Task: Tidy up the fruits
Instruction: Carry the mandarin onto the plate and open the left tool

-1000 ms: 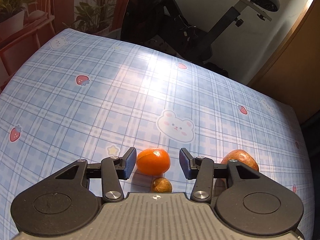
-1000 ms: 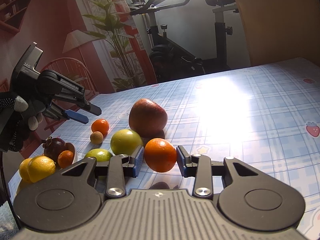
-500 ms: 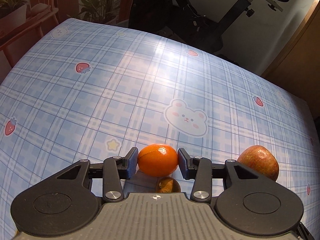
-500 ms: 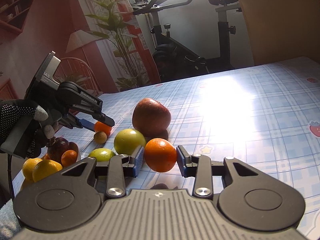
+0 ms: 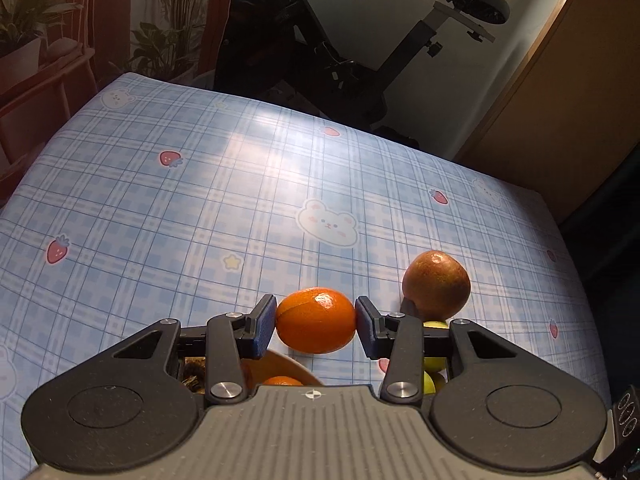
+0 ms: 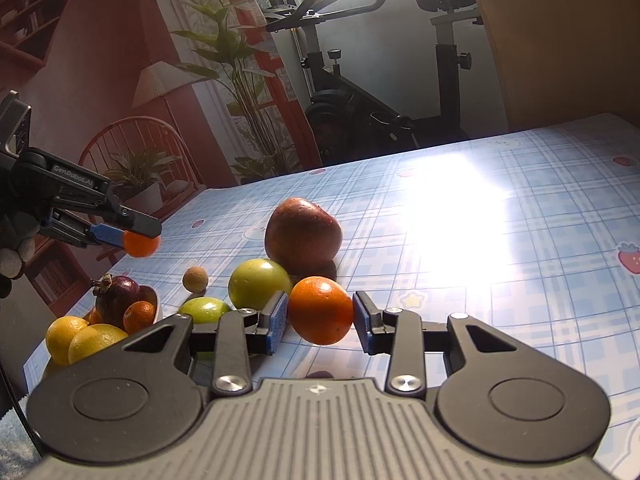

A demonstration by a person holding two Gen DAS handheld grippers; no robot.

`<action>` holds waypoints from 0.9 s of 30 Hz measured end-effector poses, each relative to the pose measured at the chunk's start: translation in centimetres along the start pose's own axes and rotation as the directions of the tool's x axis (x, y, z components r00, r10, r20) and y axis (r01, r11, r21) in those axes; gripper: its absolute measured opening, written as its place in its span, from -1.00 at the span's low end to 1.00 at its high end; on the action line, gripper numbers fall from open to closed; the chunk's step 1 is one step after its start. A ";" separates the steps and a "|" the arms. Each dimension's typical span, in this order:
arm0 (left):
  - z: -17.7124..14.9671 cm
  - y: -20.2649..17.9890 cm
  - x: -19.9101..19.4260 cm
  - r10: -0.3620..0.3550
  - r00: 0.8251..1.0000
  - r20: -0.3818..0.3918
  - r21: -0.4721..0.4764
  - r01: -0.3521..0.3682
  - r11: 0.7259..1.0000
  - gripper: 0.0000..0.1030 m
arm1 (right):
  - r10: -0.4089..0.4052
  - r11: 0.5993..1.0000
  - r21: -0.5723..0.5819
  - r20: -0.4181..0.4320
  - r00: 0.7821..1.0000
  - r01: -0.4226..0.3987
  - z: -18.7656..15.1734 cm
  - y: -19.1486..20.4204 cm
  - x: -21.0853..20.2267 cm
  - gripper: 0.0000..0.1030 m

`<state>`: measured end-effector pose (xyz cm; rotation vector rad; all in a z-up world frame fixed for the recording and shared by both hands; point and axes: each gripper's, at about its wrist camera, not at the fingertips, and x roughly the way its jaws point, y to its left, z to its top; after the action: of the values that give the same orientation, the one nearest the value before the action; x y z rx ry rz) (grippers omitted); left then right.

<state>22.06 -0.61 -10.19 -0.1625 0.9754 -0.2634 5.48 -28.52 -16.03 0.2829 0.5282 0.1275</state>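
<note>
Several fruits already sit in the bowl [image 6: 154, 300] at the counter's [image 6: 500, 248] near-left corner, while the left hand-held gripper [image 5: 315, 322] grips a small mandarin [image 5: 316, 320] lifted above it, the right hand-held gripper [image 6: 320, 316] pinches an orange [image 6: 320, 310], and apples remain loose.

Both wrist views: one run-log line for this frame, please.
left gripper: shut on small orange, lifted | right gripper: around orange, grip unclear | red apple, green fruits on table | bowl holds fruit
</note>
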 end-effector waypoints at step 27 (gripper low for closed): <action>-6.1 5.3 -2.0 -0.036 0.995 -0.091 0.004 0.036 0.999 -0.12 | 0.107 0.931 -0.336 -0.117 0.987 -0.140 2.1 11.3 2.6 -0.26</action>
<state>16.65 4.91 -13.31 -0.1646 1.0628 -0.3087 8.27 -17.74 -12.13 -0.0330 0.5739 0.3540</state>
